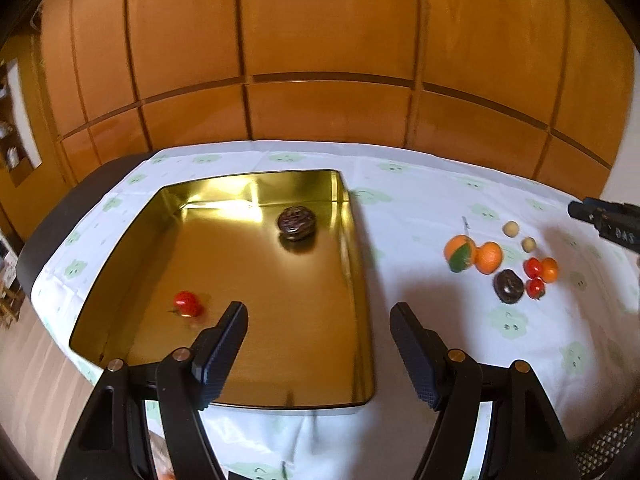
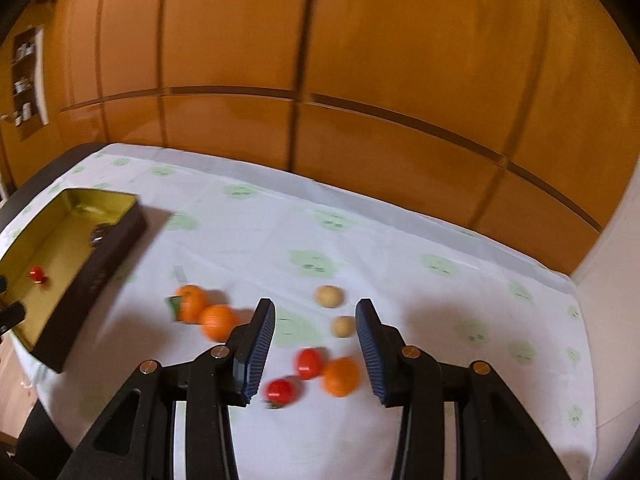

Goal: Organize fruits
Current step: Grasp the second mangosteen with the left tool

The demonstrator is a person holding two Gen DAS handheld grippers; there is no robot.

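A gold tray (image 1: pixel 356 280) lies on the cloth and holds a dark brown fruit (image 1: pixel 296 222) and a red tomato (image 1: pixel 187 303). My left gripper (image 1: pixel 318 312) hangs open over the tray's near end, with nothing between its fingers. To the right lies a cluster on the cloth: two oranges (image 2: pixel 192 302) (image 2: pixel 218 322), two beige balls (image 2: pixel 328 296) (image 2: pixel 344 326), two tomatoes (image 2: pixel 309 363) (image 2: pixel 281 390), a small orange (image 2: pixel 341 376) and a second dark fruit (image 1: pixel 508 286). My right gripper (image 2: pixel 316 308) is open above that cluster and grips nothing.
The table wears a white cloth with green prints (image 2: pixel 400 240). Wooden wall panels (image 1: pixel 320 40) stand close behind it. The tray's dark outer wall (image 2: pixel 100 272) lies left of the cluster. Bare cloth stretches to the right and far side of the fruits.
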